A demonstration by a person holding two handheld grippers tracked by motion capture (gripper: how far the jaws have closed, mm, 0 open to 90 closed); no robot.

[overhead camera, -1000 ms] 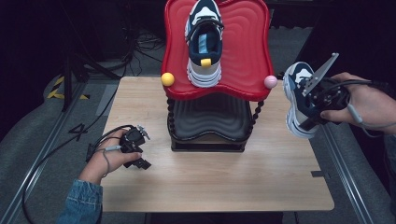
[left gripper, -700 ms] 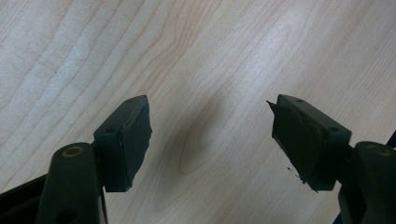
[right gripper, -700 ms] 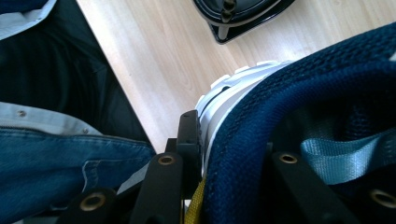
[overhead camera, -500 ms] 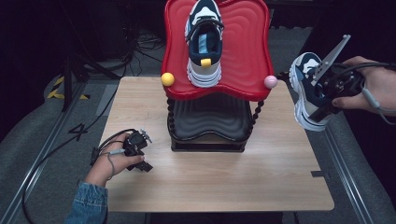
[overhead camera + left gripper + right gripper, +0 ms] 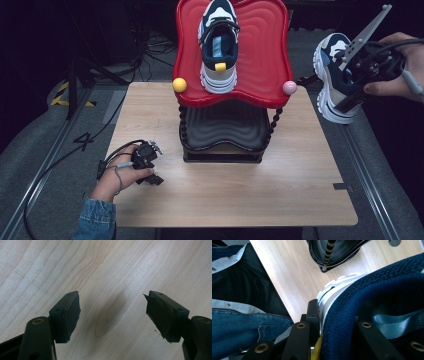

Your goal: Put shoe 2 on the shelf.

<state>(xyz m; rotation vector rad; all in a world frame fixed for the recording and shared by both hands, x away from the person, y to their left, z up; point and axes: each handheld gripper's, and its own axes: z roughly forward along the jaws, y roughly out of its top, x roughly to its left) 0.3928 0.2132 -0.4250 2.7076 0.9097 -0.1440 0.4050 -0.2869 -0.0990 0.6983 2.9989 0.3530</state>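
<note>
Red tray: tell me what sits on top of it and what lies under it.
On the red tray lies one sneaker. Under it, a black tray shows its front; its back part is covered.

two sneakers: one on red tray (image 5: 232,45), one in right gripper (image 5: 335,77). two grippers (image 5: 145,162) (image 5: 350,85). one two-tier stand (image 5: 265,60). two knobs: yellow (image 5: 179,84), pink (image 5: 289,88). one table (image 5: 225,195).

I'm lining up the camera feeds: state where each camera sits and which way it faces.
High view: above the near side, looking down on the wooden table; both hands show.
Left gripper view: on the left gripper, facing bare tabletop; open fingers.
Right gripper view: on the right gripper, fingers clamping the navy-and-white sneaker; jeans show.
Shared: high and right views show this sneaker.
</note>
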